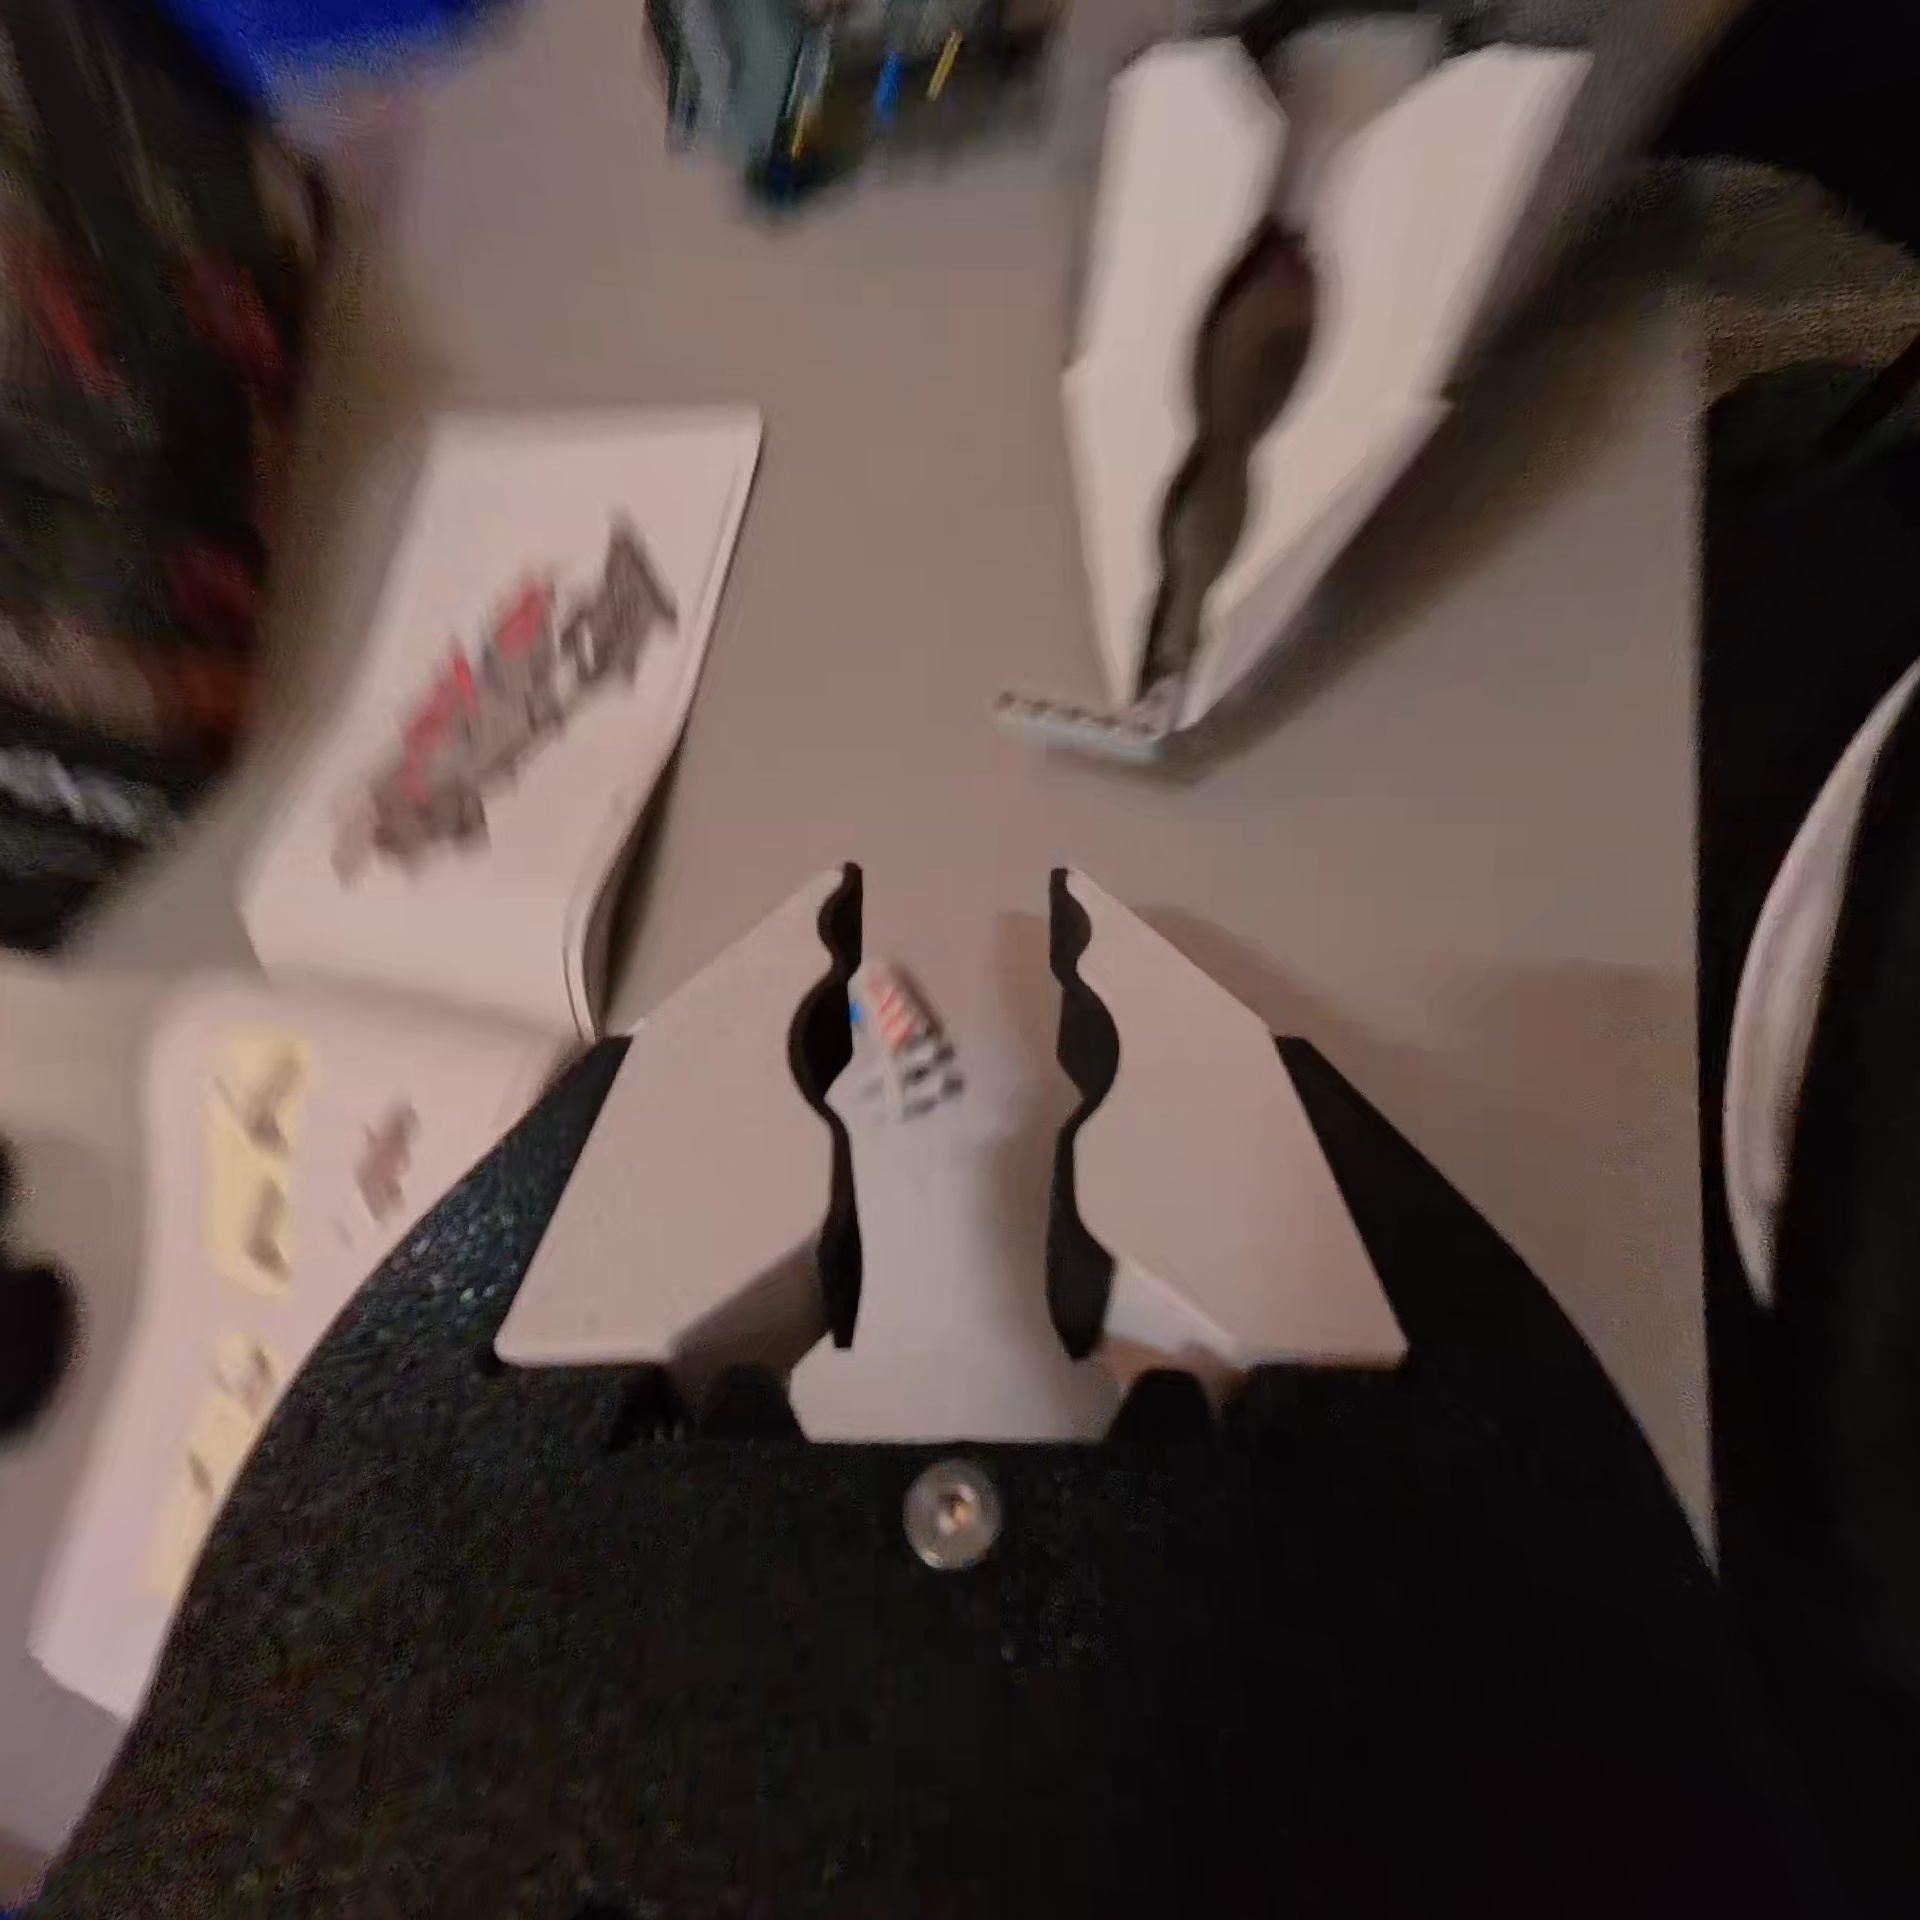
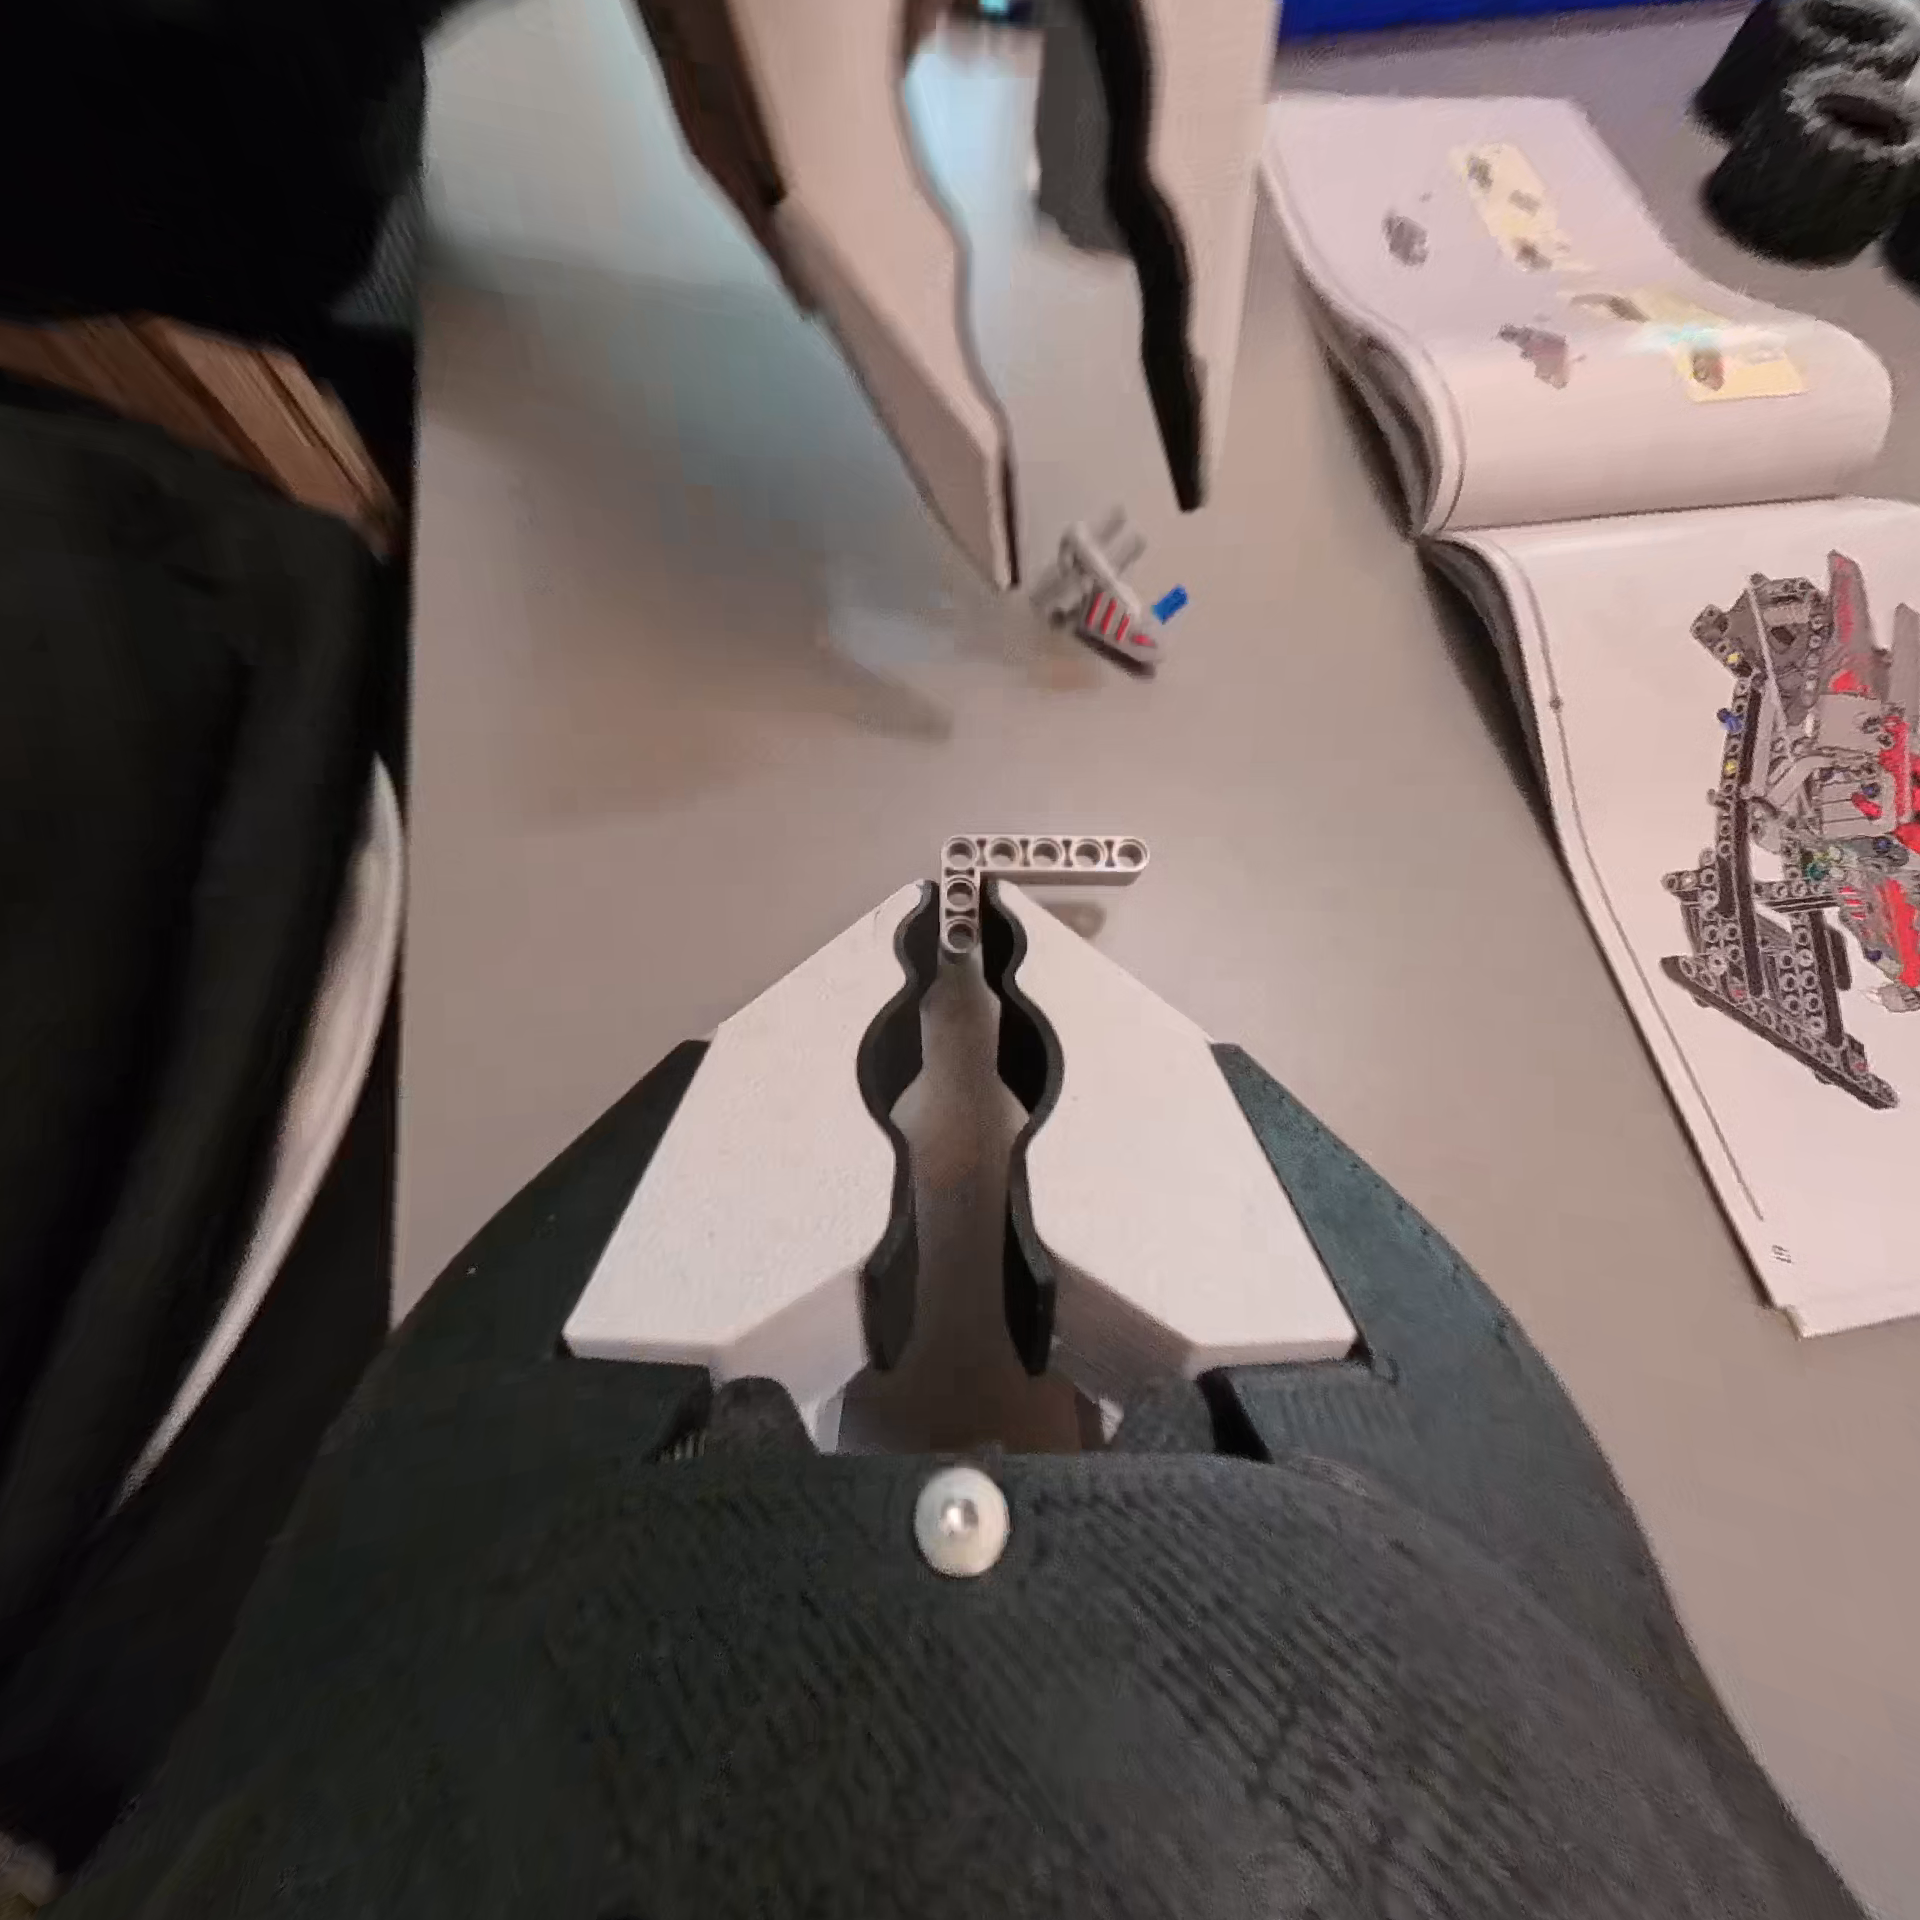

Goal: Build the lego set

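Note:
My right gripper (image 2: 961,909) is shut on the short leg of a grey L-shaped beam (image 2: 1044,854), whose long leg sticks out to the right above the table. In the left wrist view the right gripper (image 1: 1169,701) holds the same L-shaped beam (image 1: 1081,715) close to the table. My left gripper (image 1: 956,883) is open and hovers over a small grey sub-assembly with red stripes and a blue pin (image 1: 904,1023), which lies on the table between the fingers. In the right wrist view the left gripper (image 2: 1101,540) is open just above that sub-assembly (image 2: 1107,603).
An open instruction booklet (image 2: 1662,727) lies on the grey table (image 2: 675,623), at the right in the right wrist view and at the left in the left wrist view (image 1: 499,675). Blurred dark clutter (image 1: 831,94) sits at the far edge. The table edge (image 1: 1704,935) runs along the right.

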`<state>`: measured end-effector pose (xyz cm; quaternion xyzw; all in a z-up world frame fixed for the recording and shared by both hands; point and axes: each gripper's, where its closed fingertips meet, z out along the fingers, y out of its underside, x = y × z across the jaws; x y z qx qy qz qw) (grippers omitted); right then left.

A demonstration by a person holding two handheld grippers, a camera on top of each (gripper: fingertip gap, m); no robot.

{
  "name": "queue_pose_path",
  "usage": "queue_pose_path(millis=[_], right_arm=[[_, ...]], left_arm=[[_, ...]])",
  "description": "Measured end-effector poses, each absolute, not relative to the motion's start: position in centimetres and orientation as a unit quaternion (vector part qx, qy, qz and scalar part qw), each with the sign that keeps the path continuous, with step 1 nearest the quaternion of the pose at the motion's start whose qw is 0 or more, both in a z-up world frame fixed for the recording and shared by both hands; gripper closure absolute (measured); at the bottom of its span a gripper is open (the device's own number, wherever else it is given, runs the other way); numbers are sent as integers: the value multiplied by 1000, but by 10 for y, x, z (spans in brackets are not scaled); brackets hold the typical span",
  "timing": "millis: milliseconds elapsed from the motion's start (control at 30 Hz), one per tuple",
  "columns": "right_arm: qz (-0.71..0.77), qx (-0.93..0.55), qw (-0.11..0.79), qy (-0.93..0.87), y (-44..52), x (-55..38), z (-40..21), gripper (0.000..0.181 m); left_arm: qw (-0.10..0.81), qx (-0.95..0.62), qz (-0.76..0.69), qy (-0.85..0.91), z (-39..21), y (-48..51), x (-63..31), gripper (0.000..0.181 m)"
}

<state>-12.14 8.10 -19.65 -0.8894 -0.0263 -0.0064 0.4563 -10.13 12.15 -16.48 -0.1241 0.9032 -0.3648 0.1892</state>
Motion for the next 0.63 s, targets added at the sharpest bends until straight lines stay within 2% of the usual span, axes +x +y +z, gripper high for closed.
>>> queue_pose_path(millis=[33,133,233,300,333,367,533,567,633], right_arm=[[10,-874,485,-10,83,-121,-186,175],[109,-814,570,24,85,-134,-154,175],[179,-775,605,26,84,-147,-138,175],[209,-755,621,17,85,-156,-129,175],[211,-750,627,20,85,-156,-127,175],[208,-750,628,20,86,-156,-127,175],[170,-745,645,18,83,-151,-123,175],[140,-753,643,17,84,-147,-125,172],[53,-772,633,16,88,-136,-128,152]], left_arm=[[218,-67,-387,893,-157,110,-111,148],[325,49,-383,863,-148,93,-123,150],[409,109,-347,837,-147,91,-118,149],[423,119,-349,827,-145,88,-116,153],[424,124,-360,822,-143,85,-117,166],[423,127,-367,819,-141,83,-118,171],[411,127,-351,832,-143,88,-114,173],[416,136,-334,835,-144,91,-112,174],[416,156,-301,844,-146,96,-109,174]])
